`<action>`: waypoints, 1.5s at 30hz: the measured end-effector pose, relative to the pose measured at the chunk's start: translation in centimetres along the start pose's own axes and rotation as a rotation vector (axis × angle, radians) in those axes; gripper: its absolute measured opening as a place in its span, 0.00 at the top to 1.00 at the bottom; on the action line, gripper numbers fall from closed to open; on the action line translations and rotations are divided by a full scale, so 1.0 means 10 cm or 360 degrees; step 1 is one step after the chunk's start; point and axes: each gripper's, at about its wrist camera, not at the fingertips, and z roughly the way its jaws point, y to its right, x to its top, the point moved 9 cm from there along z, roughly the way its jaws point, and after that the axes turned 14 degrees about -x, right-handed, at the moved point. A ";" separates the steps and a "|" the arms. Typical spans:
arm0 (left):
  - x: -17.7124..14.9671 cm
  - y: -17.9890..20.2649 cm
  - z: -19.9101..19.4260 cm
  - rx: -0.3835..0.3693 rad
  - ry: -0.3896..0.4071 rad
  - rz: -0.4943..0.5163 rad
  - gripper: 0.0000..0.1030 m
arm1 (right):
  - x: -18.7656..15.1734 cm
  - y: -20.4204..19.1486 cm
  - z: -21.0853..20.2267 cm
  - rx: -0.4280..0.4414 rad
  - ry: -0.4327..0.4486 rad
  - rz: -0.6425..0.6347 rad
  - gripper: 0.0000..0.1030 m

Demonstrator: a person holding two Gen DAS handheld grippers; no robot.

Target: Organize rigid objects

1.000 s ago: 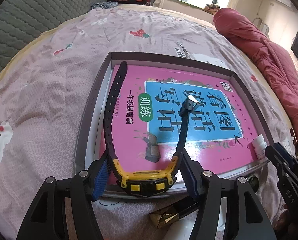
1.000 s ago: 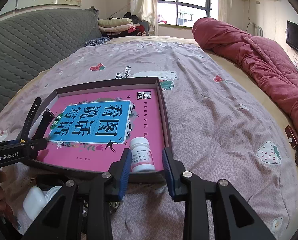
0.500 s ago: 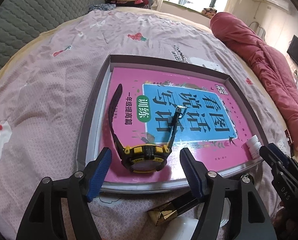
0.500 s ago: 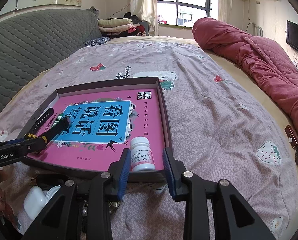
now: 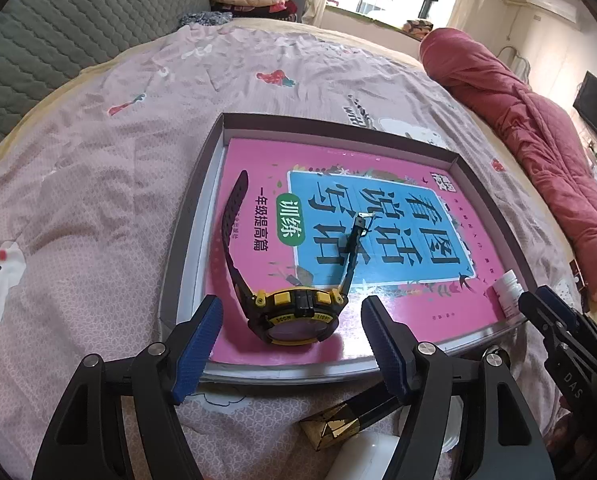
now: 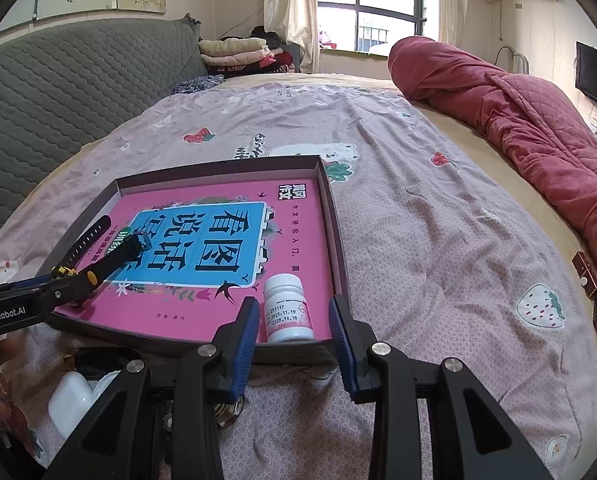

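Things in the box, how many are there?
3. A pink book lies flat in the box. A yellow and black watch rests on the book's near left part. A white pill bottle stands at its near right corner. The book may hide something.

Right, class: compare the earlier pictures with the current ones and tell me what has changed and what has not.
The left gripper let go of the watch, opened its fingers and drew back; the watch now lies on the pink book in the tray. The right gripper opened a little wider around the white bottle, which stands where it was. Book and tray did not move.
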 end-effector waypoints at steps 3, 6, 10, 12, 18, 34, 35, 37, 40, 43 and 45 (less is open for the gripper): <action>-0.01 0.01 -0.01 -0.0009 0.0006 -0.0001 0.29 | 0.00 0.00 0.00 0.0001 0.0001 -0.0001 0.65; -0.01 0.03 -0.02 -0.0010 0.0011 0.0010 0.29 | 0.01 0.02 -0.01 -0.0019 0.0009 -0.0008 0.62; 0.01 0.04 -0.06 -0.0008 0.0035 0.0028 0.29 | 0.01 0.02 -0.02 -0.0003 0.0010 -0.0005 0.61; 0.02 0.03 -0.08 -0.0002 0.0044 0.0034 0.29 | 0.01 0.03 -0.02 -0.0001 0.0008 -0.0002 0.61; 0.03 0.02 -0.18 0.0009 0.0082 0.0034 0.29 | 0.01 0.04 -0.05 0.0012 0.0008 0.0005 0.61; 0.01 0.04 -0.44 0.0042 0.0174 0.0060 0.29 | 0.06 0.14 -0.15 0.0009 0.0042 0.0036 0.49; 0.00 0.03 -0.45 0.0045 0.0172 0.0060 0.29 | 0.06 0.14 -0.16 0.0012 0.0044 0.0034 0.49; -0.02 0.02 -0.48 0.0051 0.0171 0.0061 0.29 | 0.06 0.15 -0.18 0.0014 0.0047 0.0035 0.49; -0.04 0.00 -0.52 0.0059 0.0173 0.0061 0.29 | 0.06 0.16 -0.21 0.0017 0.0052 0.0039 0.49; -0.06 -0.01 -0.57 0.0068 0.0180 0.0057 0.29 | 0.07 0.17 -0.24 0.0016 0.0059 0.0044 0.49; -0.08 -0.01 -0.60 0.0069 0.0184 0.0051 0.29 | 0.08 0.18 -0.26 0.0019 0.0063 0.0047 0.49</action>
